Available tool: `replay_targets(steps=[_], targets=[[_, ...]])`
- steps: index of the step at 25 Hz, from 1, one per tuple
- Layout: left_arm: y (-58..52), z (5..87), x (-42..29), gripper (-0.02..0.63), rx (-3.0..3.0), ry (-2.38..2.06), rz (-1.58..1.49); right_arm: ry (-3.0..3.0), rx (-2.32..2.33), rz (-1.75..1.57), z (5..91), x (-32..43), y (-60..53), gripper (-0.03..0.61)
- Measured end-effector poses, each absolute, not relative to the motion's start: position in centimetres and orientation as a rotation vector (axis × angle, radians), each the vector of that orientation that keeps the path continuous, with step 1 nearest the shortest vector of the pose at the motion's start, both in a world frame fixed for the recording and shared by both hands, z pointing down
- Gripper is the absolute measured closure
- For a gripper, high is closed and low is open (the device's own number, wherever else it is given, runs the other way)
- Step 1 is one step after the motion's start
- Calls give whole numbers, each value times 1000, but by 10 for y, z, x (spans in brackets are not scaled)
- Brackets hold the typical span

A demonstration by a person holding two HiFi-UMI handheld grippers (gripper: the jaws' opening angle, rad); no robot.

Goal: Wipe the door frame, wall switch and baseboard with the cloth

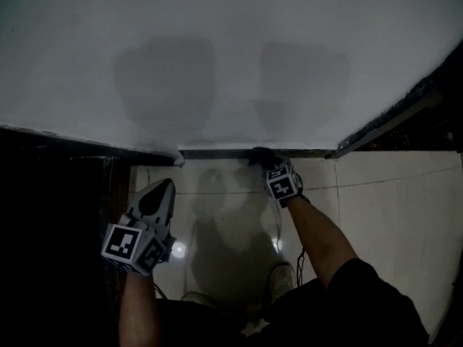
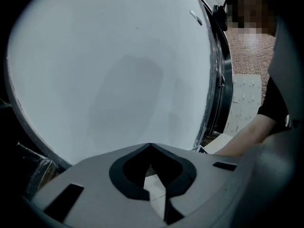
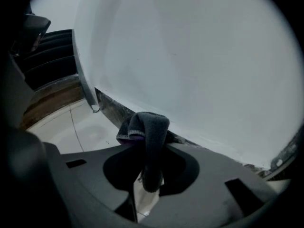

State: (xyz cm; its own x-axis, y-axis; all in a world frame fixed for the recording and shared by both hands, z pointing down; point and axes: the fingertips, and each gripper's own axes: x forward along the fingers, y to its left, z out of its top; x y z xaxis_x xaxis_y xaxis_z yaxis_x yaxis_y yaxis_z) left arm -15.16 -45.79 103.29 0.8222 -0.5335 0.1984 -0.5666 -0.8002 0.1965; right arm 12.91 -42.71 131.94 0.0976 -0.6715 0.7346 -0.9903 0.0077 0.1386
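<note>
A dark grey cloth (image 3: 145, 129) is pinched in my right gripper (image 3: 148, 148), which is shut on it. In the head view that cloth (image 1: 260, 155) rests against the dark baseboard (image 1: 217, 152) at the foot of the white wall (image 1: 231, 56), with the right gripper (image 1: 266, 163) just behind it. The baseboard (image 3: 110, 109) runs left past the cloth in the right gripper view. My left gripper (image 1: 167, 187) hangs above the floor at the lower left, away from the wall; it is shut (image 2: 151, 146) and holds nothing. No wall switch is in view.
Pale floor tiles (image 1: 376, 194) lie below the wall. A dark door frame (image 1: 58, 194) stands at the left, and a dark frame edge (image 1: 391, 118) runs up at the right. The person's shoes (image 1: 282, 277) are below the grippers.
</note>
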Motion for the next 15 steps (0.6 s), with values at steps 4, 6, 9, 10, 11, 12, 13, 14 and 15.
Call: replay_targets(steps=[4, 6, 9, 10, 11, 12, 13, 14, 15], targets=[[-450, 1030, -144, 621, 2774, -820, 201, -1576, 1772, 637, 1320, 166, -403, 505], [-446, 1026, -143, 621, 2768, -816, 189, -1550, 1793, 642, 1321, 186, -391, 505], [-443, 1034, -145, 621, 2740, -801, 214, -1507, 1837, 666, 1322, 218, -372, 505], [-442, 1036, -144, 621, 2743, -797, 228, -1491, 1849, 669, 1323, 228, -366, 505], [-441, 1035, -142, 621, 2755, -802, 232, -1476, 1860, 672, 1323, 237, -361, 505], [-440, 1031, -139, 621, 2772, -811, 229, -1464, 1869, 675, 1324, 245, -356, 505], [-439, 1028, -135, 621, 2792, -816, 231, -1456, 1876, 675, 1324, 252, -352, 505], [-436, 1027, -133, 621, 2815, -816, 249, -1455, 1882, 672, 1323, 258, -349, 505], [-434, 1028, -131, 621, 2838, -811, 279, -1456, 1887, 666, 1322, 263, -347, 505]])
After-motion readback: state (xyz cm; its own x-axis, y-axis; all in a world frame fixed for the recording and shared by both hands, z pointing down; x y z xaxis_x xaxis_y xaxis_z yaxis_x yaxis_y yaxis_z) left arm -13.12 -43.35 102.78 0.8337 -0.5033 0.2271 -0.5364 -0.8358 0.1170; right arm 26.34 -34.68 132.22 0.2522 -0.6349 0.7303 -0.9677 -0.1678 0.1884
